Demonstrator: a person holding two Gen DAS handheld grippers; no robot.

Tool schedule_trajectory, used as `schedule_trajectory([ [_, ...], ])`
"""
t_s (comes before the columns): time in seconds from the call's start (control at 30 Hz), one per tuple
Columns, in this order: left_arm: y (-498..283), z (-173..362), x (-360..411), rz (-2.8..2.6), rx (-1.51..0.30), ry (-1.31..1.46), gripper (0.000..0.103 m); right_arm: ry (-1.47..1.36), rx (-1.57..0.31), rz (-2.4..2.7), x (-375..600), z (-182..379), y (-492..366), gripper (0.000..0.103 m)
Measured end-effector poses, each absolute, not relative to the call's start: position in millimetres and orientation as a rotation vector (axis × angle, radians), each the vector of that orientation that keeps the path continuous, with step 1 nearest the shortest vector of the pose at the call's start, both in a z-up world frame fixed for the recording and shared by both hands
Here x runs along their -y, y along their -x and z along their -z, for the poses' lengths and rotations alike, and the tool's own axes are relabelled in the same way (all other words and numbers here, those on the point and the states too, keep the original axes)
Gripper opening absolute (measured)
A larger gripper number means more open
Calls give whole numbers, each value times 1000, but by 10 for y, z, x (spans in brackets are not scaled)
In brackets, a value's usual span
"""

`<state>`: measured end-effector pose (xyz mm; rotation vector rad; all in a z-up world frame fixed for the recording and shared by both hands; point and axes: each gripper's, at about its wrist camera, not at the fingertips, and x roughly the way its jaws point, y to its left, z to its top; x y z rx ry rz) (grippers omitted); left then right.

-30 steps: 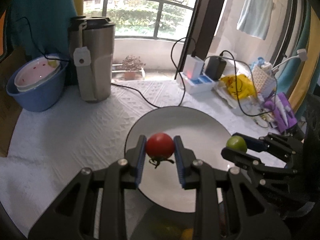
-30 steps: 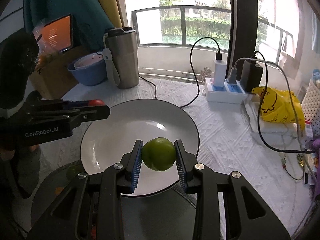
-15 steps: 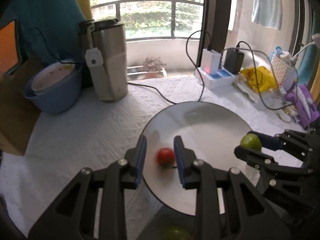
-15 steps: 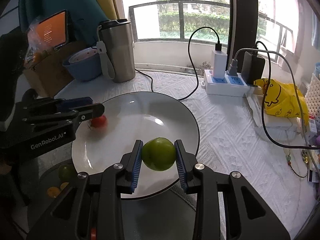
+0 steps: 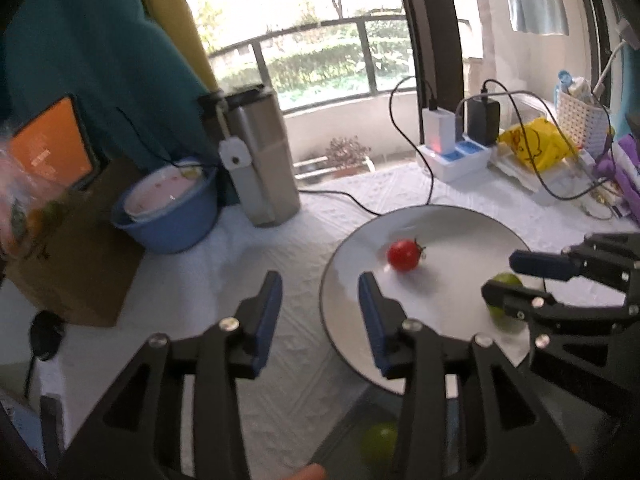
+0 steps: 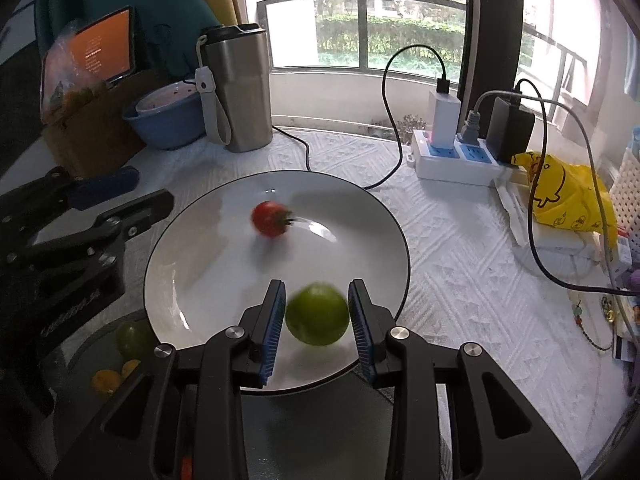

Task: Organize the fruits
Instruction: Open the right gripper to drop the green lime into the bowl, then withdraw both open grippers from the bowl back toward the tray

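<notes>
A red tomato [image 5: 404,255] lies loose on the white plate [image 5: 460,220]; it also shows in the right wrist view [image 6: 270,218] on the plate [image 6: 360,216]. My left gripper [image 5: 320,312] is open and empty, over the plate's left edge. My right gripper [image 6: 316,316] has its jaws parted around a green lime [image 6: 317,314], blurred, with small gaps at both pads, above the plate's near part. In the left wrist view the lime [image 5: 506,280] sits between the right gripper's fingers.
A steel tumbler [image 6: 236,88], a blue bowl [image 6: 166,118], a cardboard box with a tablet [image 6: 96,60], a power strip with chargers and cables [image 6: 452,156] and a yellow bag [image 6: 560,188] ring the plate. More fruits [image 6: 128,340] lie under the glass at the near left.
The left gripper opened wide and drew back left; the tomato rolled toward the plate's middle. The right gripper's jaws opened and the lime came loose between them.
</notes>
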<state>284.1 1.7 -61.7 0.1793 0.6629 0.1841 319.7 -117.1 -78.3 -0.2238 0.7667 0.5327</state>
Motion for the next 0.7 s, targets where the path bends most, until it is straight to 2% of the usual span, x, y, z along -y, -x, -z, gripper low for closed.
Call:
schedule_trajectory([
  [0.03, -2815, 593, -14, -191, -652, -186, 42, 230, -763, -530, 1159, 761, -3177, 38],
  [0.1, -2745, 529, -34, -209, -628, -190, 42, 233, -761, -527, 1142, 731, -3159, 49],
  [0.17, -2656, 452, -52, -235, -596, -199, 43, 234, -758, -521, 1142, 697, -3128, 52],
  [0.37, -2415, 286, -77, -282, -525, -222, 46, 232, -741, -495, 1198, 587, -2998, 53],
  [0.7, -2076, 186, -125, -194, -518, -105, 59, 201, -681, -475, 1362, 292, -2581, 55],
])
